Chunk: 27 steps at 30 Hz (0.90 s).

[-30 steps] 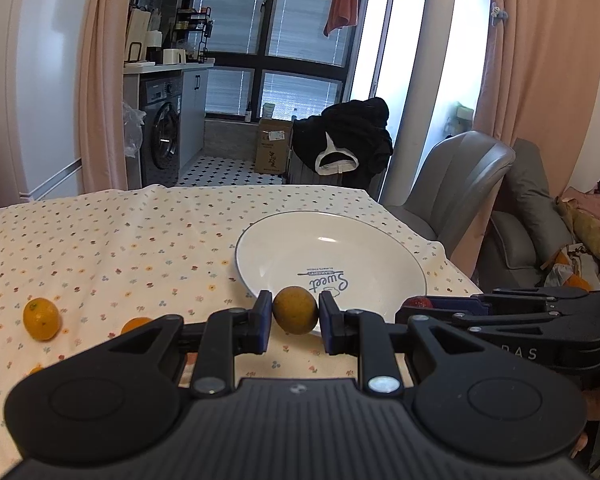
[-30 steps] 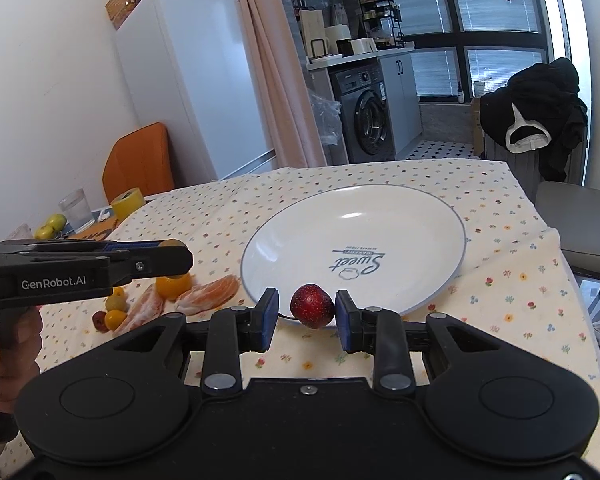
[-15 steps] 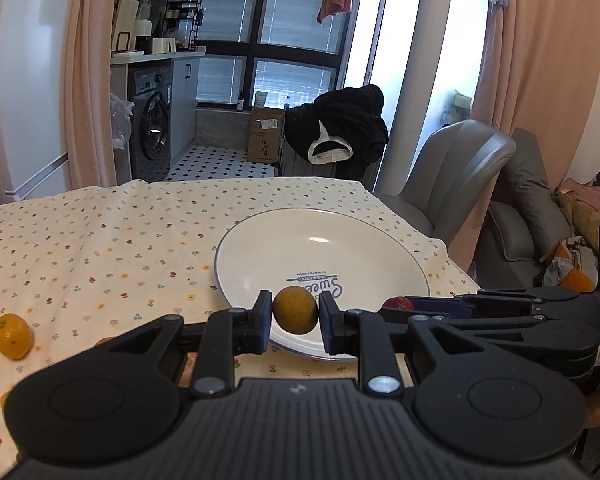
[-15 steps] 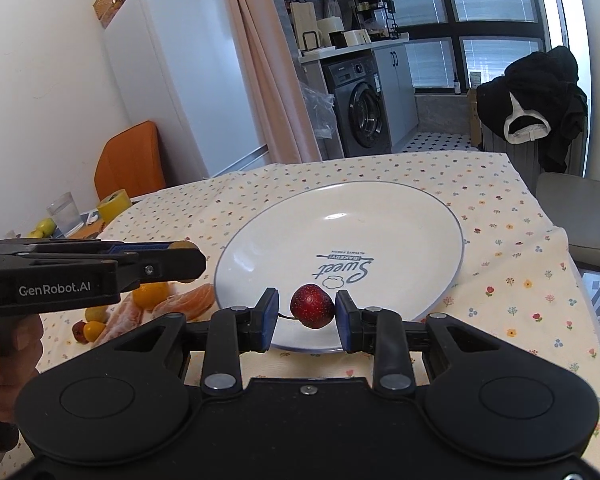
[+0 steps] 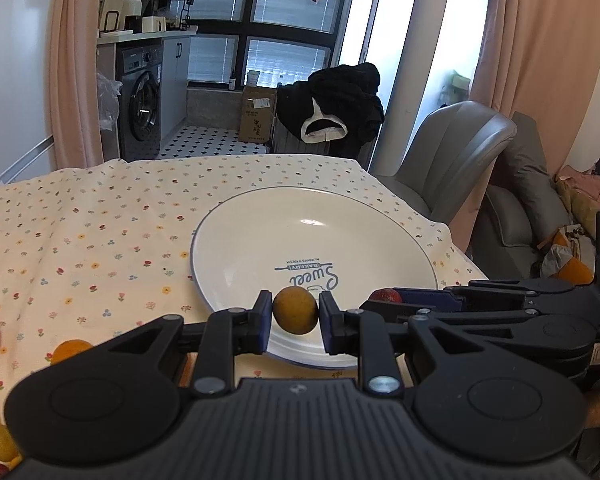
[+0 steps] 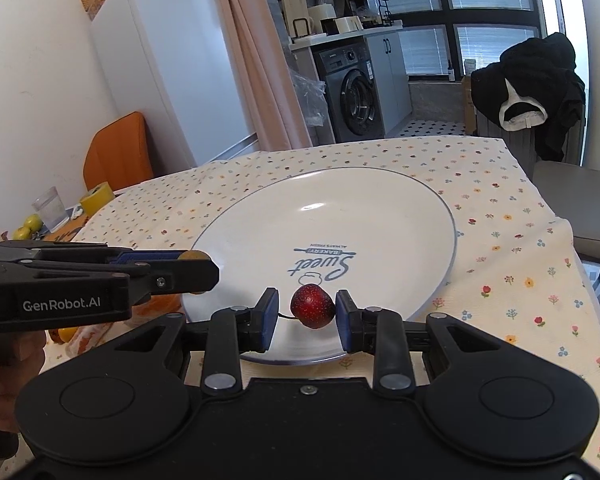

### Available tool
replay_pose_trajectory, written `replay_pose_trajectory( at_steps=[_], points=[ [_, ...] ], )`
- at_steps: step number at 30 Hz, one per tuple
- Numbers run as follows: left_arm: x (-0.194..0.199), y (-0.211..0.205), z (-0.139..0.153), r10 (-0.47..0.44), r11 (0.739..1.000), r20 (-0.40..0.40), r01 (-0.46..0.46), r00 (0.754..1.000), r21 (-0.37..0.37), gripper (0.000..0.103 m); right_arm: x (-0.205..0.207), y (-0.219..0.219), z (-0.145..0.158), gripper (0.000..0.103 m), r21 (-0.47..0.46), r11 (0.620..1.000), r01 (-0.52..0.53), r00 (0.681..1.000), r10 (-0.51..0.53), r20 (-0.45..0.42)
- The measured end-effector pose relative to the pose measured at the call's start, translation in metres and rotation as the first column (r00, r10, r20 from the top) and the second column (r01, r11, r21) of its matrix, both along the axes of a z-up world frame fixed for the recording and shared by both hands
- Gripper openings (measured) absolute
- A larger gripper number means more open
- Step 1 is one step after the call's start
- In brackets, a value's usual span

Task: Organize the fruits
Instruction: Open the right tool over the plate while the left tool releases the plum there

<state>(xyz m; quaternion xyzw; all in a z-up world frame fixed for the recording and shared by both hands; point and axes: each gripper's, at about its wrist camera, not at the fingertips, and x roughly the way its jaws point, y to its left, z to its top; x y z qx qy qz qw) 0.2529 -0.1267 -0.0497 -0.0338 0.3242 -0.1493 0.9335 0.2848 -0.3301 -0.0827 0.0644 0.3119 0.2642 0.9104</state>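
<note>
A white plate (image 5: 320, 232) (image 6: 340, 208) with blue lettering lies on the flowered tablecloth. My left gripper (image 5: 295, 314) is shut on a round brownish-yellow fruit (image 5: 295, 316), held over the plate's near rim. My right gripper (image 6: 307, 314) is shut on a small dark red fruit (image 6: 312, 311) with a thin stem, also above the near rim. Each gripper shows side-on in the other's view: the right gripper (image 5: 384, 300) at the right, the left gripper (image 6: 204, 270) at the left. Loose oranges (image 5: 70, 350) lie left of the plate.
Peeled orange pieces (image 6: 156, 304) lie under the left gripper. A glass (image 6: 52, 208), a yellow tape roll (image 6: 97, 198) and small green fruits (image 6: 28, 226) stand at the far left. The table edge and a grey chair (image 5: 456, 156) are on the right.
Both grippers have moved forward with their fruits to just over the plate's near rim. The plate looms larger and the loose oranges have slid off to the left.
</note>
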Motion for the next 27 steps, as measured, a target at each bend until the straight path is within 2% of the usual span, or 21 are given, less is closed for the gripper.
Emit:
replay_pose_trajectory(
  at_steps=[2,12,16,21,23,26,27],
  points=[
    [0.001,-0.001,-0.001,-0.006,1.000,-0.006,0.006,1.000,0.002,0.023,-0.001,0.001,0.001,0.034,-0.003,1.000,0.000,1.000,0.000,0.006],
    [-0.010,0.005,0.006,0.022,0.999,-0.004,-0.022,1.000,0.024,0.027,-0.010,-0.002,0.007,0.036,0.000,1.000,0.008,1.000,-0.008,0.020],
    [-0.018,0.011,0.011,0.041,0.999,-0.008,-0.041,0.999,0.023,0.028,-0.018,0.000,0.011,0.049,-0.005,1.000,0.014,0.999,-0.014,0.041],
    [-0.033,0.023,0.016,0.084,0.996,-0.001,-0.084,0.996,0.017,0.047,-0.029,0.002,0.015,0.060,0.000,1.000,0.012,0.998,-0.012,0.056],
    [-0.039,0.026,0.020,0.097,0.995,0.010,-0.097,0.995,0.010,0.060,-0.035,0.003,0.018,0.069,0.000,1.000,0.014,0.997,-0.014,0.073],
    [-0.050,0.030,0.027,0.114,0.993,0.041,-0.114,0.993,0.011,0.075,-0.042,0.003,0.021,0.078,0.003,1.000,0.018,0.996,-0.018,0.091],
    [-0.054,0.031,0.029,0.123,0.992,0.052,-0.124,0.991,0.013,0.077,-0.044,0.003,0.022,0.079,0.004,1.000,0.016,0.996,-0.017,0.093]
  ],
)
